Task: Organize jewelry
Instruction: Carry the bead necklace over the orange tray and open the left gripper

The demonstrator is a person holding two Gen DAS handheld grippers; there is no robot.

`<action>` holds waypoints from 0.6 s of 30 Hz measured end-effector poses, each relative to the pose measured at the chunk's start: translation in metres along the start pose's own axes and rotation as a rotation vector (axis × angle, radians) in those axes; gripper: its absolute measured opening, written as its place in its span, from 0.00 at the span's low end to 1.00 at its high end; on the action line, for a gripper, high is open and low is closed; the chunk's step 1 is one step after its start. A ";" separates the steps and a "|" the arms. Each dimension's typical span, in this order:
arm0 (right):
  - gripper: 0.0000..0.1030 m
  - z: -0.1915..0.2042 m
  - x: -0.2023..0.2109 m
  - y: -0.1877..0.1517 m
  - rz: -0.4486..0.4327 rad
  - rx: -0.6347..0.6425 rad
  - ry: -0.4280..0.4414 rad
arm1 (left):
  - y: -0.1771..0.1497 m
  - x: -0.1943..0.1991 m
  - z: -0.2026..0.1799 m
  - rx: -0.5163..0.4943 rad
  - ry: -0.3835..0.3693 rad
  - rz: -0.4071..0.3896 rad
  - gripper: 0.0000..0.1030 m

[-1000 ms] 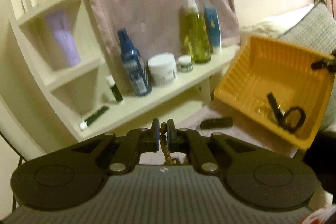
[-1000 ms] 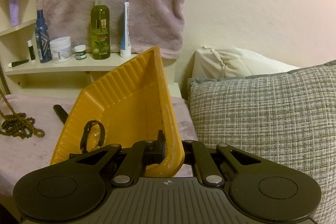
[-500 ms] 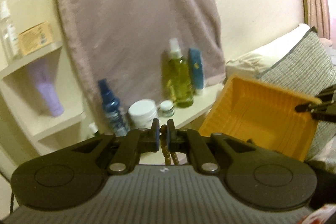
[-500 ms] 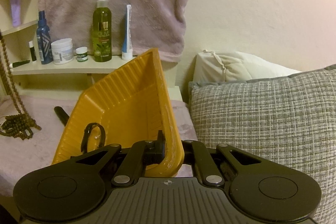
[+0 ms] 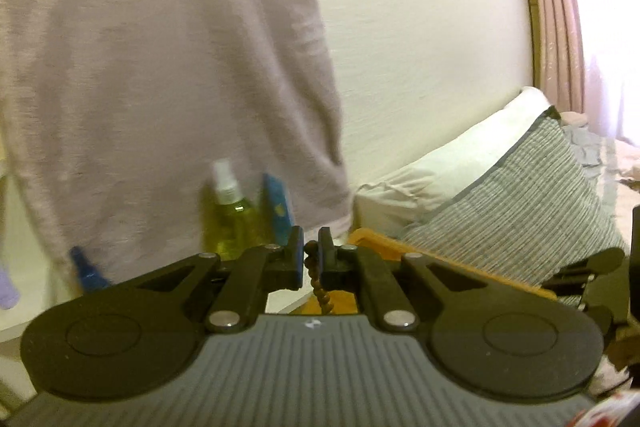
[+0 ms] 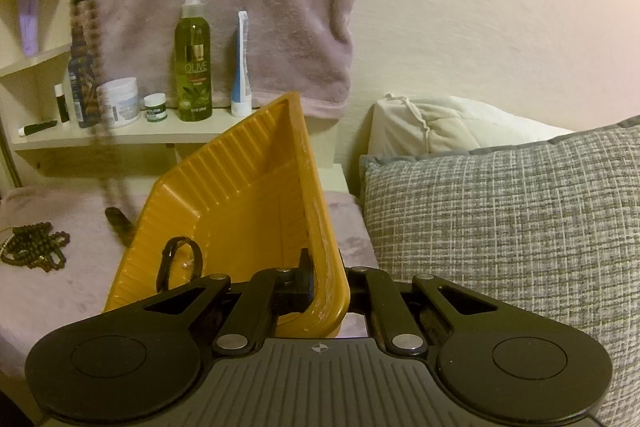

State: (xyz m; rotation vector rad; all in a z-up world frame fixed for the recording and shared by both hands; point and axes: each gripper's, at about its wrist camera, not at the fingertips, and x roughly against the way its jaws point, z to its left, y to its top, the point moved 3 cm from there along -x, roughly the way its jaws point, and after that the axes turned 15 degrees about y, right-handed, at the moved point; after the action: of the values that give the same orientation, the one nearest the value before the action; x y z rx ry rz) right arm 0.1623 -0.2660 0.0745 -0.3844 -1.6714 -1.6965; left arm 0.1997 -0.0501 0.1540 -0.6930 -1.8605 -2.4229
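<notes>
Orange tray [image 6: 248, 227] tipped up lower centre of right view, rim clamped in right gripper [image 6: 326, 291], probably angled to catch what drops in. Black band [image 6: 180, 261] already lying inside. Brown bead necklace [image 6: 90, 39] pinched tight in left gripper [image 5: 311, 257], seen upper left of right view, dangling blurred toward tray's left edge. More beads [image 6: 34, 247] heaped on pink cover [image 6: 52, 291], lower left. Likely next: lowering strand into tray.
</notes>
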 end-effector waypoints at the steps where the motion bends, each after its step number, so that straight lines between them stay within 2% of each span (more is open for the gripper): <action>1: 0.06 0.000 0.000 0.000 0.000 -0.002 0.000 | 0.000 -0.005 -0.005 -0.002 -0.009 0.004 0.06; 11: 0.06 -0.002 0.000 0.000 0.000 -0.018 0.003 | -0.032 -0.065 -0.061 -0.035 -0.085 0.133 0.06; 18: 0.06 -0.002 0.001 -0.002 0.000 -0.026 0.002 | -0.045 -0.080 -0.076 -0.042 -0.100 0.191 0.06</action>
State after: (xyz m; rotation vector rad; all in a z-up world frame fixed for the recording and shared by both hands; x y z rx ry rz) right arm 0.1609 -0.2681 0.0740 -0.3952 -1.6496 -1.7191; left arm 0.2343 -0.1270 0.0700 -0.9638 -1.6914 -2.3532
